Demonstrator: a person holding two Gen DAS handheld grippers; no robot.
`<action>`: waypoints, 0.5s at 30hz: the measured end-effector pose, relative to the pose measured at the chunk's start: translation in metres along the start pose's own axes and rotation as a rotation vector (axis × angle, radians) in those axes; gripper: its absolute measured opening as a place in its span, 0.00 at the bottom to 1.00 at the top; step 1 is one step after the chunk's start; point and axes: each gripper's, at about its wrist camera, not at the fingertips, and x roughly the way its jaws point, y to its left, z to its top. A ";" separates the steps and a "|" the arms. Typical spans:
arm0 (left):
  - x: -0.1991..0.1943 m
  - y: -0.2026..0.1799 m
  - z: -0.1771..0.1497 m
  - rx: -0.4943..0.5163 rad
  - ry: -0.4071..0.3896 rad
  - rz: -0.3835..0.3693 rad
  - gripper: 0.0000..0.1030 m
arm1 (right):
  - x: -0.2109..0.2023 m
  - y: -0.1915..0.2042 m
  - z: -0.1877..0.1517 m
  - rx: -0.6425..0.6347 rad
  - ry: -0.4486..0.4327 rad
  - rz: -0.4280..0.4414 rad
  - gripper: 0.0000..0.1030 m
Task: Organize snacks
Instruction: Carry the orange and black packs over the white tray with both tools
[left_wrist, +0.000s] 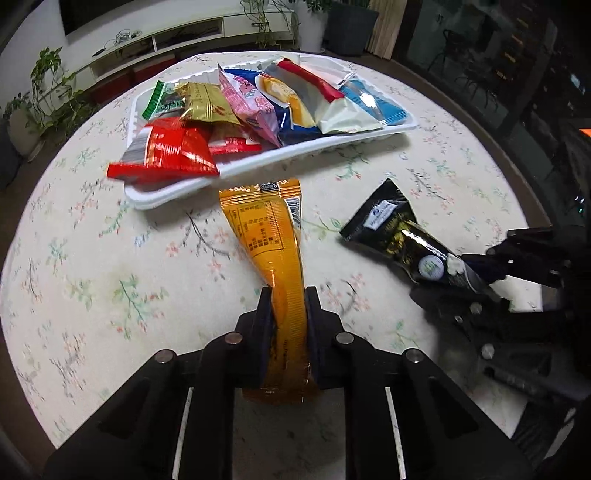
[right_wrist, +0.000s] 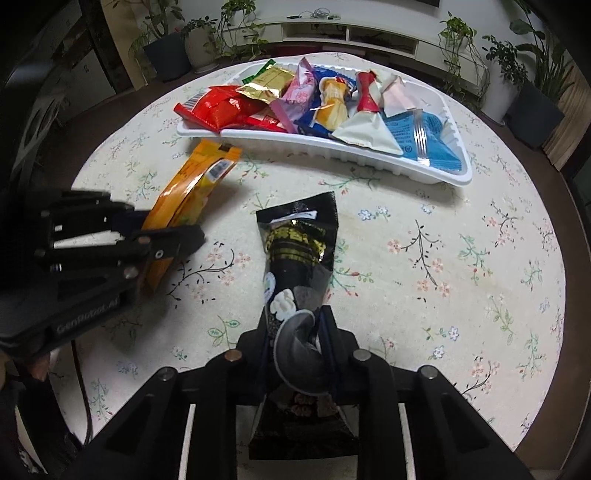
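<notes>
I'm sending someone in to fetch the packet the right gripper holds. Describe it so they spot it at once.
Start at the round table with the floral cloth and its white tray of bright snacks. On the near side of the tray, outside it, two packets are each pinched by a black gripper. Take the black packet with gold lettering in the right gripper; its neighbour is an orange packet.
</notes>
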 end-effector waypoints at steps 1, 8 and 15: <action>-0.003 0.001 -0.003 -0.009 -0.006 -0.011 0.13 | -0.003 -0.002 -0.003 0.010 -0.002 0.014 0.23; -0.045 0.012 -0.014 -0.095 -0.104 -0.096 0.13 | -0.029 -0.020 -0.023 0.135 -0.077 0.126 0.22; -0.081 0.041 0.020 -0.161 -0.186 -0.132 0.13 | -0.068 -0.063 -0.011 0.260 -0.189 0.155 0.22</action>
